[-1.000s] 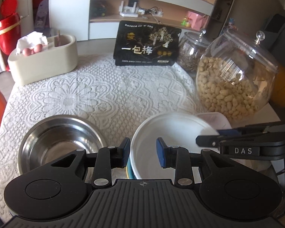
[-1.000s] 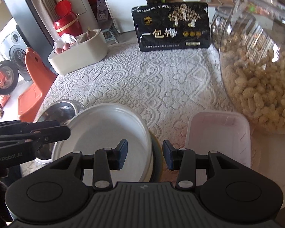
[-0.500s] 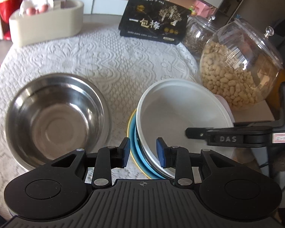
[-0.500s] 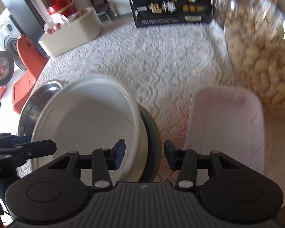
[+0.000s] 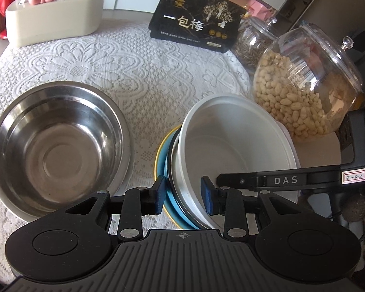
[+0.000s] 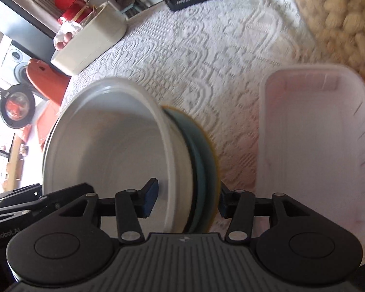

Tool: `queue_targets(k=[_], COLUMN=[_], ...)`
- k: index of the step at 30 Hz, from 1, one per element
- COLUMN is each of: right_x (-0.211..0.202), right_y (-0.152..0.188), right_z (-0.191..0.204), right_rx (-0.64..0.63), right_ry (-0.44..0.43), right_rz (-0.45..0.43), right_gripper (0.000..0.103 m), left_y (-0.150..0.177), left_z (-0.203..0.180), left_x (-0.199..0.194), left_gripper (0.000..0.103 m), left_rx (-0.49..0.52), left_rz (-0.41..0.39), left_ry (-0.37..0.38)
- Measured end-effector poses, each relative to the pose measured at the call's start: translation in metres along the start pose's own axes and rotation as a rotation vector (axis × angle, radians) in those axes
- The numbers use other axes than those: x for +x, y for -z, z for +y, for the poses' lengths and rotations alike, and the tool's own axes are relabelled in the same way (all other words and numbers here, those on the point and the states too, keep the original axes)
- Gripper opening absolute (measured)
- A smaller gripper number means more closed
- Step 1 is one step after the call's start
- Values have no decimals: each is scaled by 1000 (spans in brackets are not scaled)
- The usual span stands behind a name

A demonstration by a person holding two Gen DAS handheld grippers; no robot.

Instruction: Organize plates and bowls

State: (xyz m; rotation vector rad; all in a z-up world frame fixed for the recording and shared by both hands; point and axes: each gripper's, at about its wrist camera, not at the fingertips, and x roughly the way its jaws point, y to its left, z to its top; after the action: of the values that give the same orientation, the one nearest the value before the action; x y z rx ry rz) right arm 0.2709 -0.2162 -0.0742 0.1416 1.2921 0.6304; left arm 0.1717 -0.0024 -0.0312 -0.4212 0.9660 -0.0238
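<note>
A white bowl (image 5: pixel 233 150) sits nested on a blue plate with a yellow rim (image 5: pixel 161 160), tilted up off the lace cloth. My left gripper (image 5: pixel 183 196) straddles the stack's near-left rim, one finger outside, one inside the bowl. My right gripper (image 6: pixel 185 200) straddles the stack's right rim (image 6: pixel 197 160), its left finger inside the white bowl (image 6: pixel 109 150); its right finger is partly hidden behind the plate. A steel bowl (image 5: pixel 56 146) stands empty to the left.
A clear plastic tub (image 6: pixel 316 146) lies right of the stack. A peanut jar (image 5: pixel 304 92), a seed jar (image 5: pixel 250 41), a black box (image 5: pixel 197 22) and a beige tissue holder (image 5: pixel 53 17) stand at the back of the table.
Both grippers have closed in on the bowl-and-plate stack from either side, and the stack has tilted up. The right view has swung down and left.
</note>
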Motion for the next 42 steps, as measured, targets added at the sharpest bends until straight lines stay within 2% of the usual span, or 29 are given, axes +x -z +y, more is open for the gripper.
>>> queue_targets(k=[12, 15, 17, 21, 30, 34, 42], right_x=[0, -3, -5, -4, 4, 5, 5], right_y=[2, 4, 4, 1, 9, 9, 10], right_z=[1, 3, 2, -4, -8, -10, -6], right_rx=[-3, -23, -23, 11, 24, 39, 38], right_ry=[4, 21, 30, -4, -75, -86, -63], right_rz=[-14, -41, -60, -68, -33, -34, -34], right_gripper=[53, 53, 53, 53, 53, 53, 55], left_y=[5, 5, 3, -3, -7, -6, -7], left_z=[4, 8, 8, 8, 1, 2, 5], left_x=[-11, -11, -10, -2, 24, 30, 34], left_gripper=[35, 41, 41, 37, 38, 39, 38], left_rx=[4, -15, -21, -19, 10, 10, -52], left_rz=[9, 5, 3, 17, 59, 72, 92], left_ry=[22, 4, -8, -25, -77, -81, -65])
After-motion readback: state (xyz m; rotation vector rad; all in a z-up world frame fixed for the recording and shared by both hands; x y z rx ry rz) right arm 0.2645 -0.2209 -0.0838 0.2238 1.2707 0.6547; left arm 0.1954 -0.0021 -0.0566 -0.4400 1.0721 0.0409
